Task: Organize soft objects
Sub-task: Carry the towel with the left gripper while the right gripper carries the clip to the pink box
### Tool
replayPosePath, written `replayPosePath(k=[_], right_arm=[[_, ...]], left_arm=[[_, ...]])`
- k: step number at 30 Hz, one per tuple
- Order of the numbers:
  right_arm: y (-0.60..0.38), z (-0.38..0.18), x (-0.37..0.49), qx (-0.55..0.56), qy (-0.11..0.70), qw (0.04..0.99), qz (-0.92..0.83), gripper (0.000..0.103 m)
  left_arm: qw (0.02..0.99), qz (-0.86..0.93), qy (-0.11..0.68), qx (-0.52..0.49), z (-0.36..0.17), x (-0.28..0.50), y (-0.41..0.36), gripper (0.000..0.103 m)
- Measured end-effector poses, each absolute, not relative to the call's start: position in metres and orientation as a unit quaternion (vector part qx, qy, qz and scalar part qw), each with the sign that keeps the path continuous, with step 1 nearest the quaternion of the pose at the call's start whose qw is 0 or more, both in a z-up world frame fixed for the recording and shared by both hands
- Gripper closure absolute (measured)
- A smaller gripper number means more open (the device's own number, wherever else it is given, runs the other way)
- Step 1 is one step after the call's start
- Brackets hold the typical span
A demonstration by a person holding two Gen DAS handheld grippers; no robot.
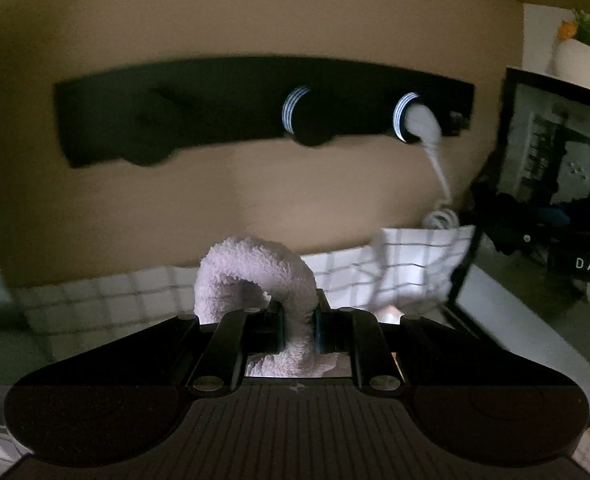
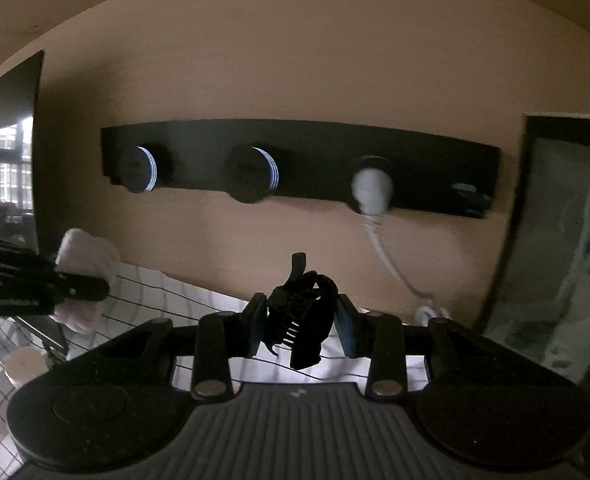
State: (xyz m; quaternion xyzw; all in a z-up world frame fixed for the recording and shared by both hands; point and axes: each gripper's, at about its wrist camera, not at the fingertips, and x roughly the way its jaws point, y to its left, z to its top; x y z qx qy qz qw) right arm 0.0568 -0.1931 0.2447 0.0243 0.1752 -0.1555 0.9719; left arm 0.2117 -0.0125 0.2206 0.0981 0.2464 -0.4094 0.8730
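Blinds or window bars (image 2: 3, 160) are showing pale at the far left of the right wrist view, beside a dark panel. Next along, the left gripper (image 2: 75, 290) is reaching in from the left edge, pinching a fluffy white towel (image 2: 87, 256) that is bulging above and below its dark fingers. In its own view, the left gripper (image 1: 299, 330) is squeezing that same towel (image 1: 255, 272), which is arching up in a loop out of the narrow gap between the pads. Behind both, a black hook rail (image 2: 303, 152) is hanging on the tan wall (image 2: 295, 60), its pegs ringed with white stripes, and a white cord (image 2: 387, 260) is dangling from the rightmost peg. Centred low, the right gripper (image 2: 301, 326) is clamping a black claw hair clip (image 2: 301, 320) between its blue pads. Checked white cloth (image 2: 155, 300) is lying beneath. At the far right a framed picture (image 1: 559, 152) is leaning, blurred.
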Motion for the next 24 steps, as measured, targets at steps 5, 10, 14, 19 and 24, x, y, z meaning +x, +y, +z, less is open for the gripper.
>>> replayPosePath(k=[5, 10, 14, 19, 24], right_arm=[[-0.218, 0.234, 0.049, 0.047, 0.182, 0.968, -0.168, 0.067], [-0.232, 0.209, 0.043, 0.08, 0.205, 0.964, -0.153, 0.067], [-0.237, 0.185, 0.045, 0.1, 0.217, 0.961, -0.139, 0.067], [-0.236, 0.143, 0.056, 0.092, 0.248, 0.955, -0.133, 0.058], [-0.242, 0.109, 0.057, 0.131, 0.287, 0.942, -0.112, 0.049]], left_arm=[[0.833, -0.46, 0.304, 0.058, 0.201, 0.214, -0.037, 0.087], [0.809, -0.457, 0.366, 0.042, 0.177, 0.22, -0.059, 0.086], [0.808, -0.456, 0.372, 0.016, 0.165, 0.232, -0.071, 0.083], [0.799, -0.404, 0.437, 0.077, 0.135, 0.245, -0.098, 0.082], [0.818, -0.377, 0.422, 0.103, 0.123, 0.24, -0.099, 0.082]])
